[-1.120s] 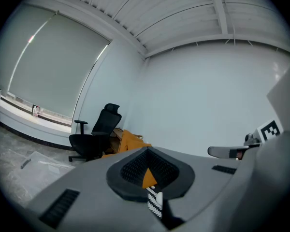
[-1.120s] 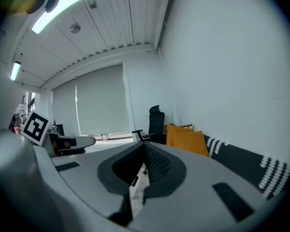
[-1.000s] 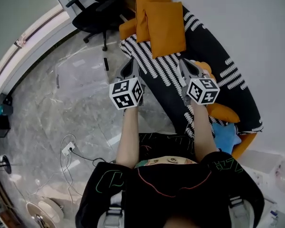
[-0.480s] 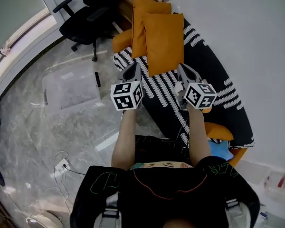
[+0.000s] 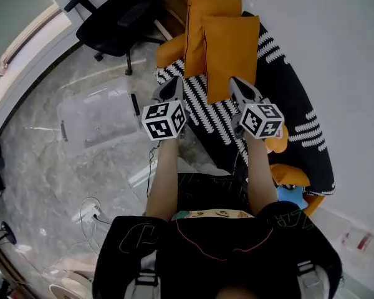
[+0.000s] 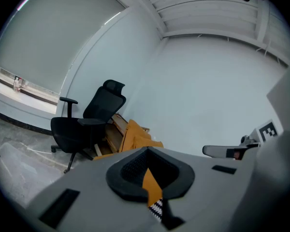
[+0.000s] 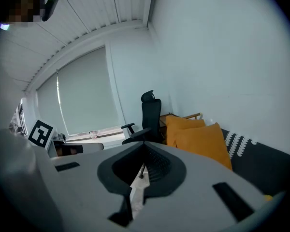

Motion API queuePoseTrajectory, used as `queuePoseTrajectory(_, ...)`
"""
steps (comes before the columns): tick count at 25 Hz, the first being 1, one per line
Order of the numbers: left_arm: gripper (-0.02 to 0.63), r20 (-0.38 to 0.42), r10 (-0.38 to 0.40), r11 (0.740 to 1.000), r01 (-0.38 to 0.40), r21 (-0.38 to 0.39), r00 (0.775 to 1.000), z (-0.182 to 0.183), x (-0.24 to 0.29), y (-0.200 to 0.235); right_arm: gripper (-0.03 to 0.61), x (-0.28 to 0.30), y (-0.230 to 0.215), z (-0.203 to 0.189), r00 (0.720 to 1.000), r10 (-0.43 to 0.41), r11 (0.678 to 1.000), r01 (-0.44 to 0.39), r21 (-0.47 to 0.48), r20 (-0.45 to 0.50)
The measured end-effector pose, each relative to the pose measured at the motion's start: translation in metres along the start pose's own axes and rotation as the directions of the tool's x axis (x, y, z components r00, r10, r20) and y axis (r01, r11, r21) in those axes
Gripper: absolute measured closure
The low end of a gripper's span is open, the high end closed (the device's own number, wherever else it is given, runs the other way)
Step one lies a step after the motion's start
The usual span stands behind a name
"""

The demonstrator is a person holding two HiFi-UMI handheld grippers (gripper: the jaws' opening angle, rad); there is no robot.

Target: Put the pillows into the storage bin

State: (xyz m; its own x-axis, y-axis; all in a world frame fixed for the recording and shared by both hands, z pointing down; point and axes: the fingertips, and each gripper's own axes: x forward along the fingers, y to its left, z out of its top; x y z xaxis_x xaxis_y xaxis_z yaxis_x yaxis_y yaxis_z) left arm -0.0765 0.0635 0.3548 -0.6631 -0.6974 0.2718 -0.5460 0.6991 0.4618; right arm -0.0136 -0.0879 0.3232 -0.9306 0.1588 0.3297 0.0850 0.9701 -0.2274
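Leaning against a sofa [image 5: 299,111] draped in black-and-white patterned cloth, two plump orange fabric pillows [image 5: 232,48] stand upright. The clear plastic storage bin [image 5: 93,114] sits on the glossy marble floor [image 5: 56,173], its outline faint. The left gripper [image 5: 174,83] and right gripper [image 5: 234,81] hover near the pillows, jaws closed and empty.

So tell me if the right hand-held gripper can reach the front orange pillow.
Probably yes: the right hand-held gripper points at the front orange pillow with nothing between them, but its shut jaws must open first.
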Motion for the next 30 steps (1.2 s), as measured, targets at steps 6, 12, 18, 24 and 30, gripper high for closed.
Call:
queuePoseTrajectory(6,0.618,-0.094,-0.068,0.998,0.069,0.012,0.993,-0.023,0.042,-0.012,0.575,0.0,-0.053,-0.012,0.993,-0.119,0.993,0.119,0.019,-0.028)
queuePoseTrajectory(12,0.618,-0.159,-0.099,0.994,0.105,0.03,0.982,-0.036,0.085,-0.025,0.575,0.013,-0.108,-0.012,0.985,-0.172,0.982,0.173,0.072,-0.02)
queuePoseTrajectory(18,0.618,-0.242,-0.098,0.99,0.119,0.074,0.965,-0.054,0.139,-0.045,0.575,0.046,-0.168,-0.005,0.985,-0.172,0.977,0.172,0.125,-0.011)
queuePoseTrajectory(24,0.618,-0.249,-0.076,0.994,0.094,0.061,0.965,-0.054,0.208,-0.054,0.575,0.079,-0.227,-0.005,0.987,-0.157,0.986,0.155,-0.059,-0.034)
queuePoseTrajectory(30,0.618,-0.298,0.02,0.999,-0.004,0.054,0.954,-0.101,0.267,-0.041,0.575,0.112,-0.294,-0.042,0.993,-0.092,0.996,0.091,-0.021,-0.068)
